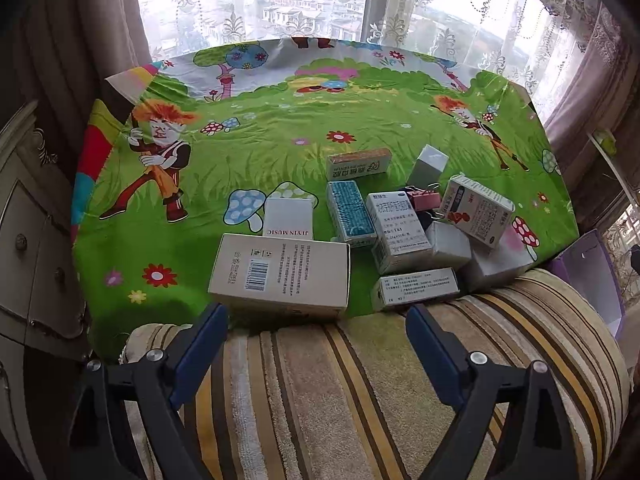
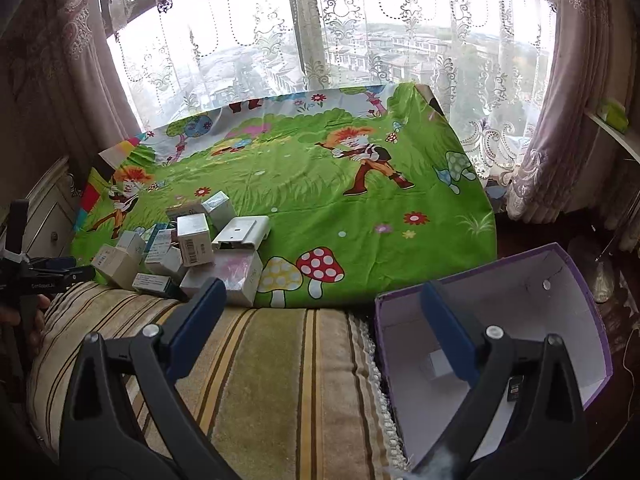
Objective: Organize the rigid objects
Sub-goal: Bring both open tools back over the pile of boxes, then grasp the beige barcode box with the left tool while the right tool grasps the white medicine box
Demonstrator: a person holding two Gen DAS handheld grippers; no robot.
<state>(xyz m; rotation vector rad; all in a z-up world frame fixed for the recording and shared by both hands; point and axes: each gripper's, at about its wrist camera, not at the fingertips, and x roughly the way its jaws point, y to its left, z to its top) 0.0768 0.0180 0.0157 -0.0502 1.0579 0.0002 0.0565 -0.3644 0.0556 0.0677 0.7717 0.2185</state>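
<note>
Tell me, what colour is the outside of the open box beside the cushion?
Purple outside, white inside; the open box shows best in the right wrist view.

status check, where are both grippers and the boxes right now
Left gripper open, empty, above big barcode box. Right gripper open, empty, beside purple bin. Box pile on cartoon cloth, unsorted. Nothing blocking.

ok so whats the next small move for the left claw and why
Probably ease the open left claw forward and down around the large white barcoded cardboard box: it lies nearest, just beyond the blue fingertips, and nothing is held yet.
</note>
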